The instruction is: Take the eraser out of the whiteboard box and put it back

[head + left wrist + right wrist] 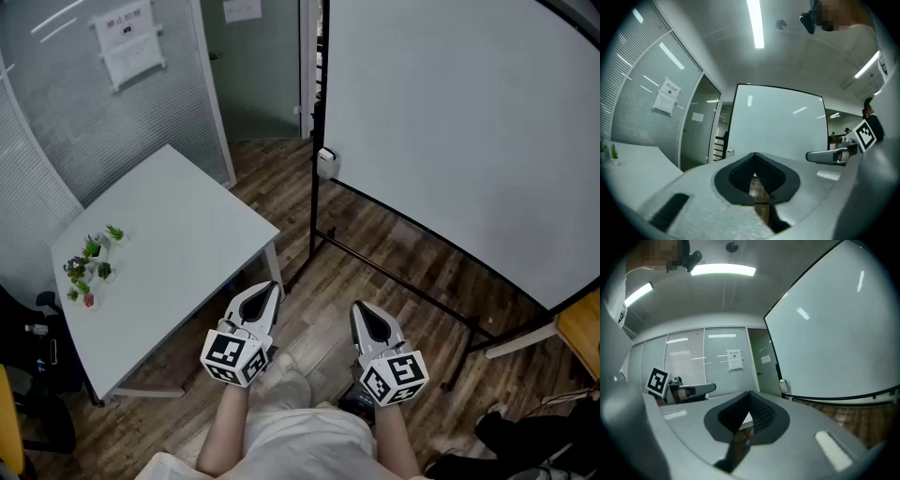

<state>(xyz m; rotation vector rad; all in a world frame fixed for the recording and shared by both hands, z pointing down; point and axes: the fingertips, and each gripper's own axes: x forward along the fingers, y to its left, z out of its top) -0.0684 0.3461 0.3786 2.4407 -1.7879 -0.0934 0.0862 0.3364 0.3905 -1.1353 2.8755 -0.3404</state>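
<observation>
**Well ahead of the jaws: box not yet reached**

Off to the left of the left jaws stood a white table (178, 239) with small plants (91, 262) on it. The left gripper (265, 291) was held level, its jaws pressed together with nothing between them. The right gripper (364, 311) sat just beside it in the same state, tips closed and empty.

Well ahead of both pairs of jaws, roughly between their lines, a small white box (326, 161) hung on the left edge of the whiteboard (469, 141). That board filled the space ahead and to the right of the right jaws. The eraser showed in no view; it was probably still inside the box.

The task looked barely begun, with the step in hand being the approach. The next move would call for walking the grippers up to the box. One pair of jaws would then have to spread and line up with the box's opening, which was too small to read from there.
</observation>
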